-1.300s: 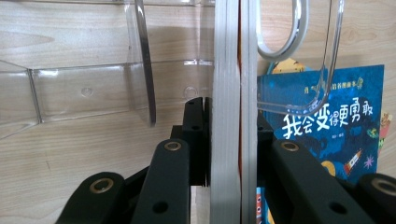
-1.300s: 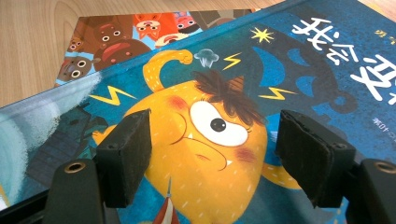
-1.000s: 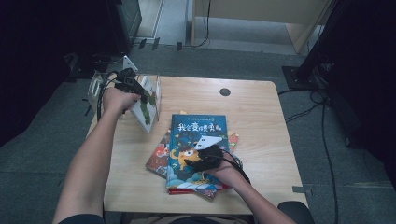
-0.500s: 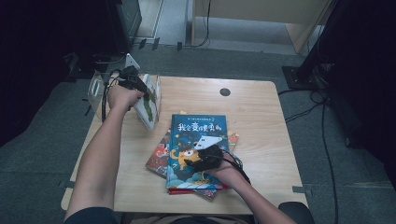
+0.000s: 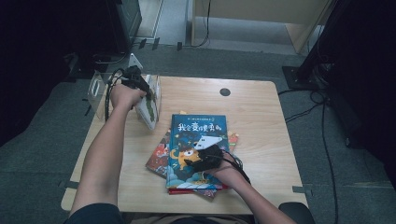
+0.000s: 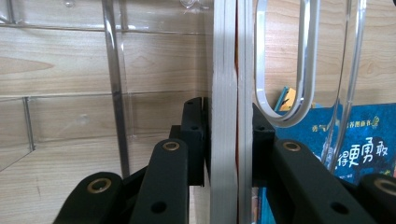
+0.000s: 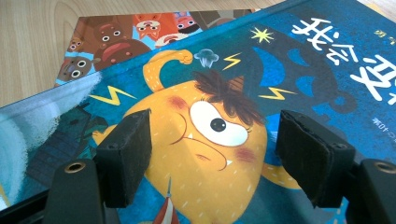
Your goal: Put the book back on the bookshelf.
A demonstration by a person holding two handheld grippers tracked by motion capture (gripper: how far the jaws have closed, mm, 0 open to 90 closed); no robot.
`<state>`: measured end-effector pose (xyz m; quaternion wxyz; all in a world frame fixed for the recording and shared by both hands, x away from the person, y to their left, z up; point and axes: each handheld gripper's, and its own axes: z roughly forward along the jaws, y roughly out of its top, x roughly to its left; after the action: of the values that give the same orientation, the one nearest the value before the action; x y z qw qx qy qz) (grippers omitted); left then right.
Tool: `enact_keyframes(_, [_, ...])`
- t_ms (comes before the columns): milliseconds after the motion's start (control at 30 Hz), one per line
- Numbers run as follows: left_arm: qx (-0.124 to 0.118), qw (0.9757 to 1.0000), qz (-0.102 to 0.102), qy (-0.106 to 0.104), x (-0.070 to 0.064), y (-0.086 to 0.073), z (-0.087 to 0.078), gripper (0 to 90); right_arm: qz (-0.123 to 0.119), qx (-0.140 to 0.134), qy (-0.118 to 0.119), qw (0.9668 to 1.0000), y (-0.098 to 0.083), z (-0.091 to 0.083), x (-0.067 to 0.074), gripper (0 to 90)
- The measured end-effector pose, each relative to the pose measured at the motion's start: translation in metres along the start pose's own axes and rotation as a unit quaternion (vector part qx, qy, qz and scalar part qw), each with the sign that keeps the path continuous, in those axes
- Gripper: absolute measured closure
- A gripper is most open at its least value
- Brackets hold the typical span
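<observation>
A thin flat book (image 6: 229, 116), pale page edges showing, stands upright in a clear plastic rack (image 5: 100, 88) at the wooden table's (image 5: 261, 107) left edge, clamped by the left gripper (image 6: 229, 135). The right gripper (image 7: 212, 158), jaws apart, rests on a glossy blue book (image 7: 299, 60).

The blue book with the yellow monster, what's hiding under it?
Under the blue book lie more picture books: an animal-faces cover sticks out one side and an orange corner the other. Their middles are covered, so the count stays unknown.
</observation>
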<state>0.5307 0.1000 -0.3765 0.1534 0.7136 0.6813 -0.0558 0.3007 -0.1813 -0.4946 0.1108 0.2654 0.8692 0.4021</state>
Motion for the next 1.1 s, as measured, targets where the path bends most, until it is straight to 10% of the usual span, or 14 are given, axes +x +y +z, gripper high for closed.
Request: enact_keyframes(1100, [-0.004, 0.9999, 0.002, -0.014, -0.001, 0.003, -0.01, 72.7, 0.0, 0.0, 0.0, 1.0, 0.0, 0.0, 0.0, 26.9])
